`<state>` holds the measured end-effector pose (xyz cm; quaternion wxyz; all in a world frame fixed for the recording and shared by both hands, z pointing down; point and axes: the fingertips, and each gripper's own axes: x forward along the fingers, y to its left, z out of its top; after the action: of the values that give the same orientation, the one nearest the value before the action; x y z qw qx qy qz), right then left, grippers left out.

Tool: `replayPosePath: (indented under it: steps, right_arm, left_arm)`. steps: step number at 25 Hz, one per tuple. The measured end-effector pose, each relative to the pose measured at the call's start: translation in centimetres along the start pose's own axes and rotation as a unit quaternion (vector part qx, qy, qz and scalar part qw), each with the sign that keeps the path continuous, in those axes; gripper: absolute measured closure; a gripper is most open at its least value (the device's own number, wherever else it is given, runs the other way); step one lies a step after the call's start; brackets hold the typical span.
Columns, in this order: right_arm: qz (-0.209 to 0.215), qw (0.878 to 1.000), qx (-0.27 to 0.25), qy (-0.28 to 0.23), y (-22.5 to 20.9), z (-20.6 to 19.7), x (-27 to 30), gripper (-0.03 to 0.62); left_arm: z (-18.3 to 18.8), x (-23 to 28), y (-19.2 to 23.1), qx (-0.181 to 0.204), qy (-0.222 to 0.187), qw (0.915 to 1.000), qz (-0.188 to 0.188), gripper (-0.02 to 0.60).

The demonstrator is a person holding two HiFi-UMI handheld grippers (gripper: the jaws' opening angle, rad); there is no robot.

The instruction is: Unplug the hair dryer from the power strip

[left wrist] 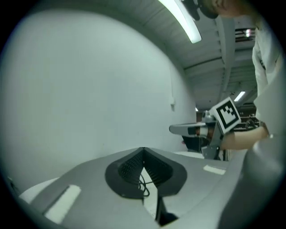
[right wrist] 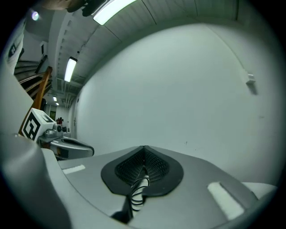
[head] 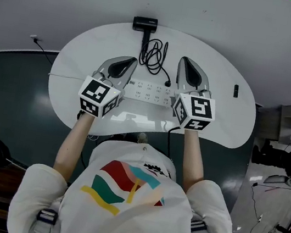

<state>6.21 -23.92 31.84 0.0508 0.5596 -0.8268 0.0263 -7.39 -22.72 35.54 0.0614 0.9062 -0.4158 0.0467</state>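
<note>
A black hair dryer lies at the far edge of the white oval table. Its black cord coils toward me and ends in a plug at the far edge of the white power strip. Whether the plug sits in a socket I cannot tell. My left gripper and right gripper are held up side by side above the strip, pointing away from me. The left gripper is shut on nothing, and so is the right gripper. Only the cord and table show below the pads.
A small black object lies on the table's right side. A white plug with a thin cable lies on the dark floor at the left. Cluttered furniture and cables stand at the right. A plain white wall faces both grippers.
</note>
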Motion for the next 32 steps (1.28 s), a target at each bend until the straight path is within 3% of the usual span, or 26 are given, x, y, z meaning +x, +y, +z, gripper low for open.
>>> replayPosePath:
  steps: [3, 6, 8, 12, 16, 32]
  right_arm:
    - [-0.005, 0.999, -0.010, -0.031, 2.0, 2.0, -1.8, 0.582]
    - [-0.011, 0.998, -0.023, -0.055, 3.8, 3.5, -3.1, 0.582]
    - [-0.017, 0.997, -0.031, -0.064, 4.9, 4.2, -3.9, 0.582]
    - [-0.014, 0.997, -0.045, -0.062, 6.5, 4.3, -4.9, 0.583]
    - [-0.005, 0.997, -0.064, -0.047, 7.0, 3.9, -4.7, 0.583]
    - [-0.003, 0.997, -0.053, -0.055, 7.1, 4.0, -5.7, 0.582]
  left_arm:
    - [3.8, -2.4, -1.2, -0.047, -0.087, 0.9951, 0.009, 0.581]
    - [6.3, -4.4, -2.1, -0.107, -0.151, 0.9827, 0.001, 0.581]
    - [7.1, -5.5, -2.1, -0.107, -0.173, 0.9788, 0.019, 0.581]
    - [7.5, -6.9, -2.4, -0.034, -0.173, 0.9809, 0.082, 0.581]
    - [7.9, -6.8, -3.1, 0.000, -0.168, 0.9810, 0.096, 0.581]
    - [8.0, -8.1, -2.3, 0.002, -0.160, 0.9784, 0.130, 0.581]
